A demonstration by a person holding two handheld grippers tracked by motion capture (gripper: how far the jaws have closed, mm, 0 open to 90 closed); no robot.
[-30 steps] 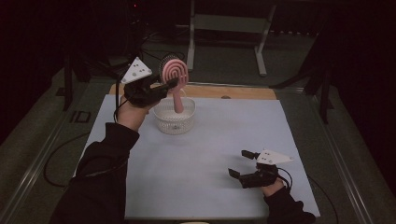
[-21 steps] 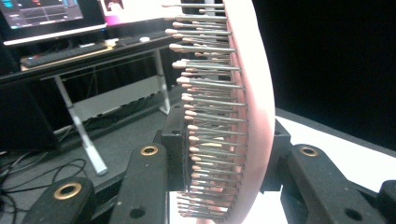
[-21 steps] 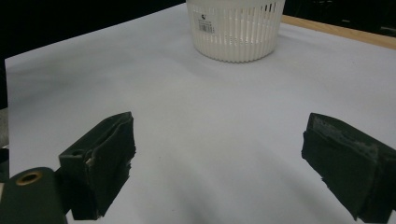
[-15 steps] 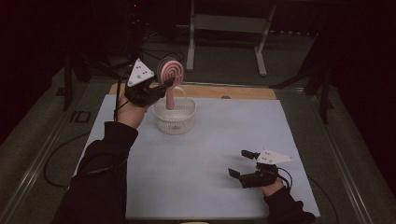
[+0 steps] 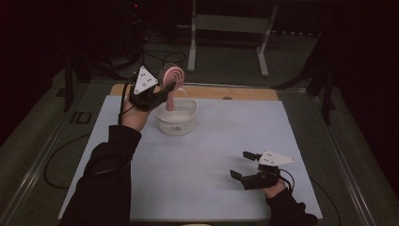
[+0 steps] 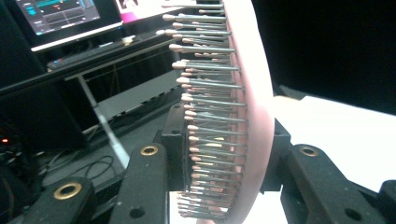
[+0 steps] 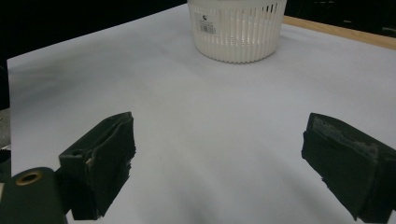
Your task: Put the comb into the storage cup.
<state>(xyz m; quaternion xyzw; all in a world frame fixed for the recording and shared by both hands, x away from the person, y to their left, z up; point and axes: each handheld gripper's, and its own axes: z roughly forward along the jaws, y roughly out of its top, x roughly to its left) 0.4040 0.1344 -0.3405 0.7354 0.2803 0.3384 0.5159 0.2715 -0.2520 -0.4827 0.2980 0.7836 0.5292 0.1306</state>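
Observation:
A pink hairbrush [image 5: 171, 76] with a round bristled head stands upright, its handle pointing down into a white slatted basket [image 5: 177, 118] at the back of the mat. My left gripper [image 5: 164, 92] is shut on the brush at the lower part of its head, just left of and above the basket. In the left gripper view the bristles [image 6: 210, 112] face left and the pink back [image 6: 254, 107] faces right, clamped between both jaws. My right gripper [image 5: 239, 164] rests low over the mat at the front right, open and holding nothing [image 7: 219, 158]. From it the basket [image 7: 238, 32] is seen far ahead.
A pale mat [image 5: 211, 155] covers the table, with a wooden strip [image 5: 235, 92] along its back edge. Behind the table stand a metal frame [image 5: 226, 28] and cables [image 5: 155, 54]. A lit monitor [image 6: 60, 16] appears in the left gripper view. A cable [image 5: 61, 155] runs left of the mat.
My left hand has sunk a little with the brush, bringing the handle lower into the basket. The right gripper has stayed still.

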